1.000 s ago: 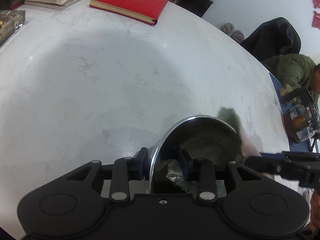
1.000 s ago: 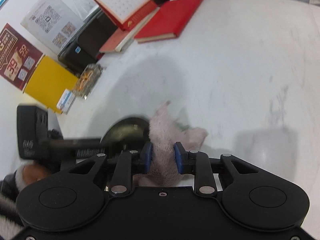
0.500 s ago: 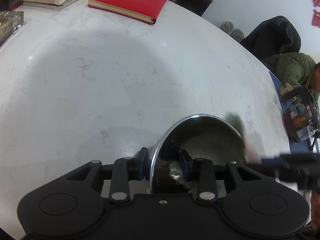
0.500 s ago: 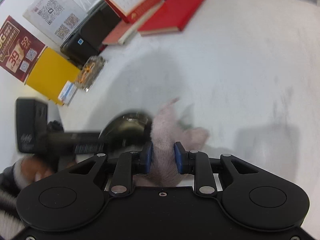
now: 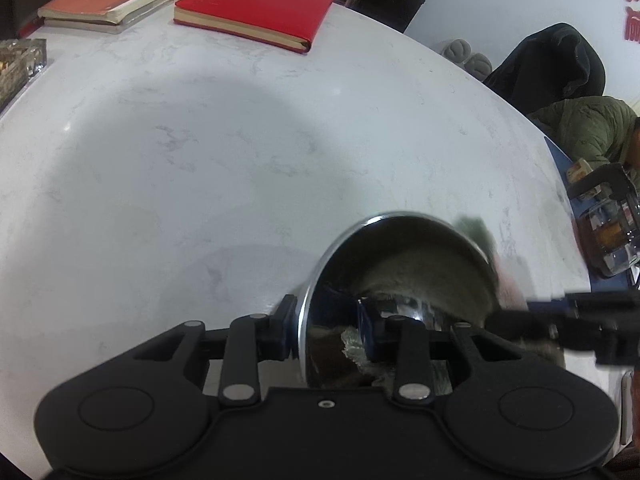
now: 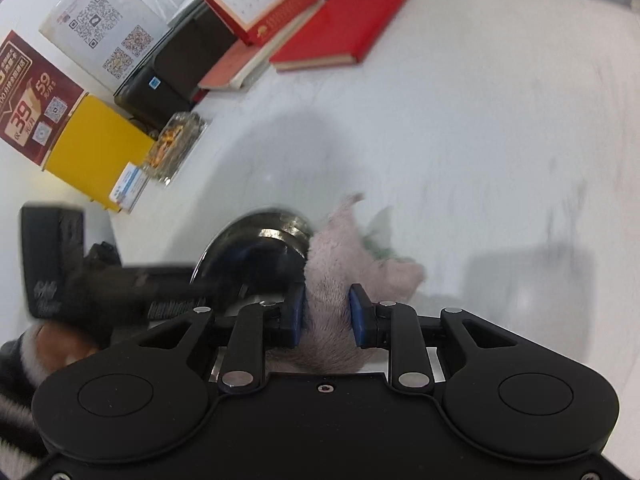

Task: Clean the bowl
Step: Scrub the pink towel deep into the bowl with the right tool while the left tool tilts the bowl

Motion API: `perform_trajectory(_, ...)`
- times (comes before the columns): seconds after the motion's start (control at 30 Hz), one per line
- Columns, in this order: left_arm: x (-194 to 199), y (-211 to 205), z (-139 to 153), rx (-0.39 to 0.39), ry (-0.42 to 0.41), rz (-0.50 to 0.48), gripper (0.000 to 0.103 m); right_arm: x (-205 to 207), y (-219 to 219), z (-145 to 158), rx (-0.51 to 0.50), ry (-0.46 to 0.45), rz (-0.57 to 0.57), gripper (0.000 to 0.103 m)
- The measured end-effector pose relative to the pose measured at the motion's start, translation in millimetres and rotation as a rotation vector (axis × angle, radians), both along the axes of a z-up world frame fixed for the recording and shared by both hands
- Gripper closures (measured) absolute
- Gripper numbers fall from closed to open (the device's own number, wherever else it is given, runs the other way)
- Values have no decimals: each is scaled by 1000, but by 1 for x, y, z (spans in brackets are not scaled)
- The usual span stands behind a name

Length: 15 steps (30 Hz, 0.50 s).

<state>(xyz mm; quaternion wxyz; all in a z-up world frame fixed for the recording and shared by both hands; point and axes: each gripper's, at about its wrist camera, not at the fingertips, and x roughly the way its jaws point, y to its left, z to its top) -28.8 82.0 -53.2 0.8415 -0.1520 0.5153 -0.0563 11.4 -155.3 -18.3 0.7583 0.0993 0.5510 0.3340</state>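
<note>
Left wrist alone shows bowl [image 5: 420,264] interior, blurred.

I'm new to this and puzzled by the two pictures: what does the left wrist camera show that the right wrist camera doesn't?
Only the left wrist view shows the inside of the steel bowl, the left hand-held gripper clamped on its rim, and a person in a green jacket.

Only the right wrist view shows the right hand-held gripper pinching the pink cloth, a yellow box and QR-code sheets.

Both show the bowl, the white table and the red notebook.
</note>
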Motion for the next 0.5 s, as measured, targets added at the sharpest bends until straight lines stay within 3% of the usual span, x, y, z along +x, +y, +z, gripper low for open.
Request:
perform_trajectory(0.2, 2, -3, 1, 16, 4, -27, 72, 29, 19, 11, 13, -103, 9, 80)
perform_trajectory(0.5, 2, -3, -1, 1, -4, -8, 72, -2, 1, 3, -34, 16, 7, 80)
